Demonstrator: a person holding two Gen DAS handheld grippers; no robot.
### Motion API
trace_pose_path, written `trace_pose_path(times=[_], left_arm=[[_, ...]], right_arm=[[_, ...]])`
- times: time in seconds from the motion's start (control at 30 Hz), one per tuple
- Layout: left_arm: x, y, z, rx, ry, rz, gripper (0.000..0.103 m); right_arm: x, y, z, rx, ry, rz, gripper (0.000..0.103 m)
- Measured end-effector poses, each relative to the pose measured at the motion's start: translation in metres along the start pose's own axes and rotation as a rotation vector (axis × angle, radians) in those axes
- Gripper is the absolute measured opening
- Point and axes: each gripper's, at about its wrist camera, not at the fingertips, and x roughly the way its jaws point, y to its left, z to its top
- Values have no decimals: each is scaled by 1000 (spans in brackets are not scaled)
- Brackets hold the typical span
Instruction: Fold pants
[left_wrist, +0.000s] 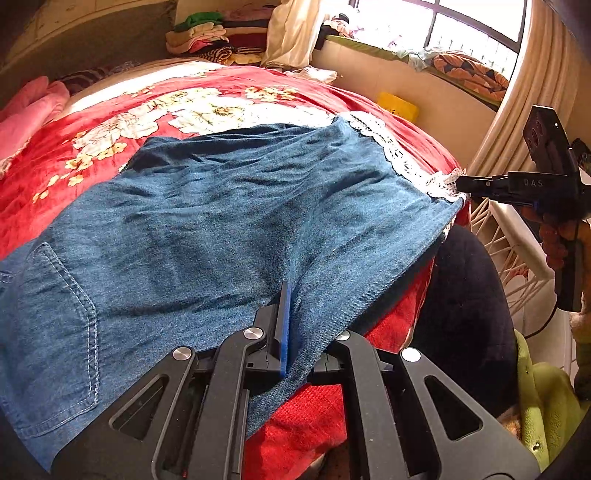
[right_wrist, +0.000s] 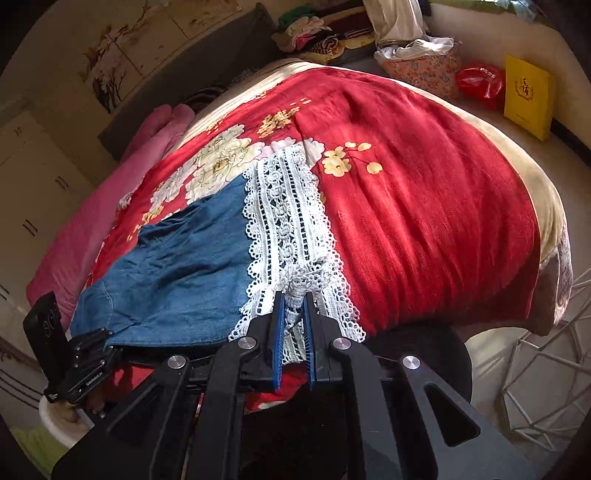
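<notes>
Blue denim pants (left_wrist: 229, 221) with a white lace hem (left_wrist: 399, 155) lie spread on a red floral bedspread (left_wrist: 110, 140). My left gripper (left_wrist: 291, 314) is shut on the near edge of the denim; its right finger is hidden under the cloth. My right gripper (right_wrist: 293, 314) is shut on the bunched lace hem (right_wrist: 284, 225) at the bed's near edge. The right gripper also shows in the left wrist view (left_wrist: 465, 183) at the lace corner. The left gripper shows in the right wrist view (right_wrist: 107, 341) at the denim's (right_wrist: 177, 269) near corner.
A pink blanket (left_wrist: 26, 114) lies at the bed's left side. Folded clothes (left_wrist: 214, 37) are stacked behind the bed. A dark round seat (left_wrist: 469, 295) and a white wire frame (right_wrist: 546, 362) stand by the near edge. A yellow box (right_wrist: 528, 96) and red bag (right_wrist: 480, 83) sit on the floor.
</notes>
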Motion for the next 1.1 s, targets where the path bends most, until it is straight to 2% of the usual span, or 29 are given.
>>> trace_pose_path(times=[0.17,0.47,0.57,0.63,0.67,0.7,0.77,0.87,0.97,1.03,1.1], left_arm=[[-1,-5,-1,21,2,25,2],[6,-6,-4,18,13,46,2],[4,-6,-5,13,6,44,2],[-1,-7,-4,12,1,37,3],[-5,-7,-3,12,-4,33,7],[-9,-8,-3,12,-5,29,19],[-17,-10,-2,22,-16,28,32],[-30,-15,-1,39,-38,36,33],[-44,-19,3,34,-75,19,33],[-53,-23,5,40,-100,2,33],[-61,-26,7,45,-121,-28,33]], right_arm=[[16,-10,-12,32,51,-2,9],[26,-18,-20,50,72,2,9],[19,-19,-17,61,80,10,14],[6,-21,-13,54,55,-24,25],[-3,-21,-11,44,31,-37,30],[-11,-20,-8,28,10,-46,31],[-26,-12,-4,-27,-38,-83,33],[-31,9,0,-89,-69,-24,35],[-13,36,-2,-159,-29,45,35],[5,46,-3,-187,9,48,35],[20,46,-5,-194,52,3,35]])
